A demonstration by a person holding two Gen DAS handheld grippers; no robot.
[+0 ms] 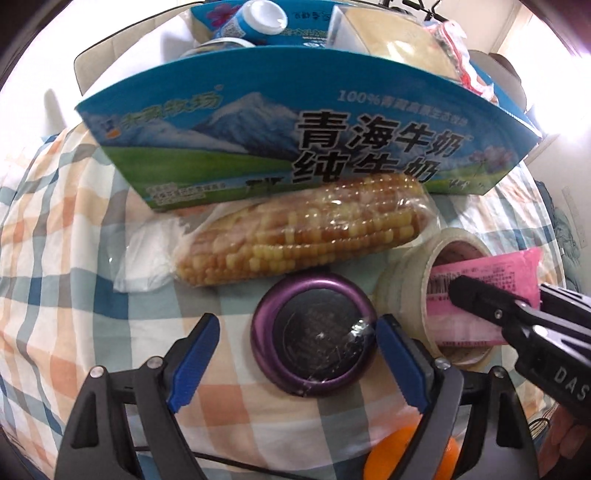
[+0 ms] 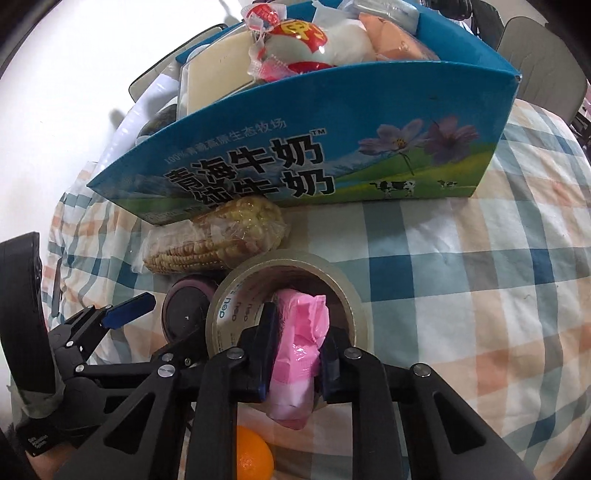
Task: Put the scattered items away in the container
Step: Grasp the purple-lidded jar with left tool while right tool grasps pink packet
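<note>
2 grippers work before the blue milk carton box [image 1: 295, 122]. Right gripper [image 2: 295, 354] pinches a pink packet [image 2: 301, 343] over the tape roll [image 2: 288, 295]. Left gripper [image 1: 295, 354] spreads wide around a purple round tin [image 1: 314, 336], beside bagged corn [image 1: 295, 236].

The blue cardboard milk carton tray [image 1: 295, 122] stands toward the far edge of the checked-cloth table [image 1: 74, 229], holding a white plastic bottle [image 1: 255, 18] and wrapped packets. The bagged yellow corn cob [image 1: 295, 232] lies along the tray's near wall, touching it. Before the cob sits the round purple-rimmed tin [image 1: 314, 332], with the beige roll of packing tape [image 1: 417, 291] just right of it. The pink plastic packet [image 2: 299, 347] reaches into the roll's core. An orange ball [image 2: 253, 458] lies nearest the front edge.
</note>
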